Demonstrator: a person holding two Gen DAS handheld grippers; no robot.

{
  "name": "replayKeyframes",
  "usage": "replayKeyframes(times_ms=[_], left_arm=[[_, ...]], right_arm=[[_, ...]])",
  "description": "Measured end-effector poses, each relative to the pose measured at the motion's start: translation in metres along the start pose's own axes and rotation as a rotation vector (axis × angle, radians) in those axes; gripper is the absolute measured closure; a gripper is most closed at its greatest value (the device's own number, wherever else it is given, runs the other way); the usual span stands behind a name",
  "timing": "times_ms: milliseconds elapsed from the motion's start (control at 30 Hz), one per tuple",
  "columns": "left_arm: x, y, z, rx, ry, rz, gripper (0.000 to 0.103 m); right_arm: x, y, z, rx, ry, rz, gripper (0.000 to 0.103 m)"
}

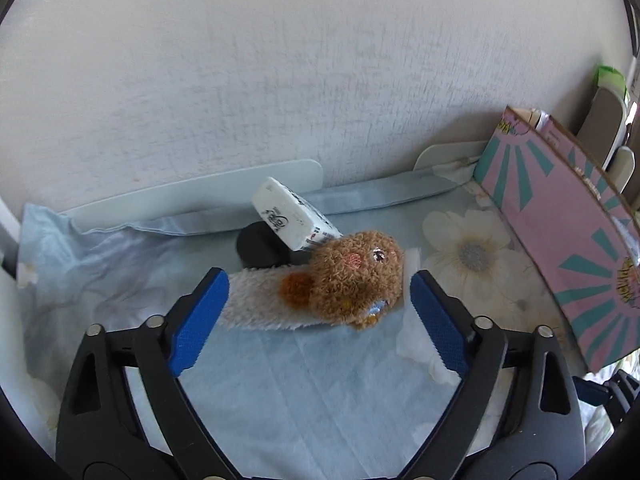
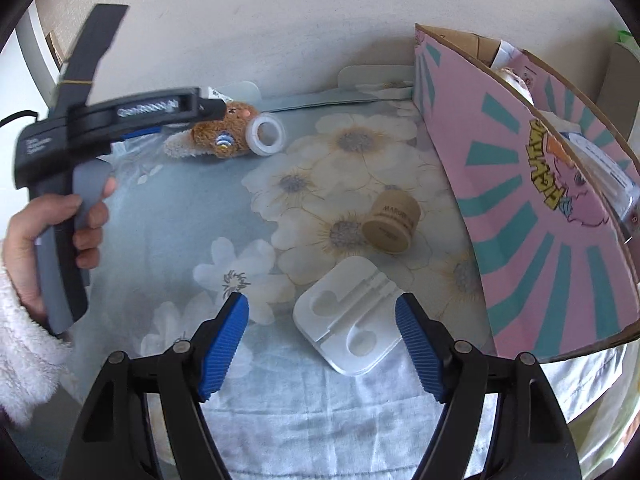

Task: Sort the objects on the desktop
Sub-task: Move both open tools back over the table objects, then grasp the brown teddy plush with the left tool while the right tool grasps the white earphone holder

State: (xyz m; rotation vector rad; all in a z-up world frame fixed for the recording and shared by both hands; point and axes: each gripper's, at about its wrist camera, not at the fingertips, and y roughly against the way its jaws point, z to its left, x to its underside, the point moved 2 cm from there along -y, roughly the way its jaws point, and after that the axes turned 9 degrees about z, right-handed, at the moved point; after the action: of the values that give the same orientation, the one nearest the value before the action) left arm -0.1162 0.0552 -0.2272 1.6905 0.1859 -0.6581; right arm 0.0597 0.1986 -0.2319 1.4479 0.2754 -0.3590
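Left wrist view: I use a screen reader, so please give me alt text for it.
The open left claw brackets a brown plush toy on a blue floral cloth. Behind the toy, a white packet leans on a black round object; a pink box stands right.

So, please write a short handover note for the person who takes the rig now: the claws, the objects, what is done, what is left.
Left claw: open, pads either side of the brown plush toy, not closed on it.
Right claw: open, empty, above the white moulded tray.
On the floral cloth: plush toy, white tape ring, round wooden jar on its side, white packet leaning on a black round item.
Done: some items already lie in the pink box.
Left: the things listed above.
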Motion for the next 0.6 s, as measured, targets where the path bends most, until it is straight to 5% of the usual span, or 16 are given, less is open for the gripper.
replayKeyframes(times_ms=[600], left_arm=[[0.000, -0.022, -0.012, -0.007, -0.056, -0.001, 0.045]], right_arm=[[0.008, -0.010, -0.013, 0.128, 0.008, -0.074, 0.031]])
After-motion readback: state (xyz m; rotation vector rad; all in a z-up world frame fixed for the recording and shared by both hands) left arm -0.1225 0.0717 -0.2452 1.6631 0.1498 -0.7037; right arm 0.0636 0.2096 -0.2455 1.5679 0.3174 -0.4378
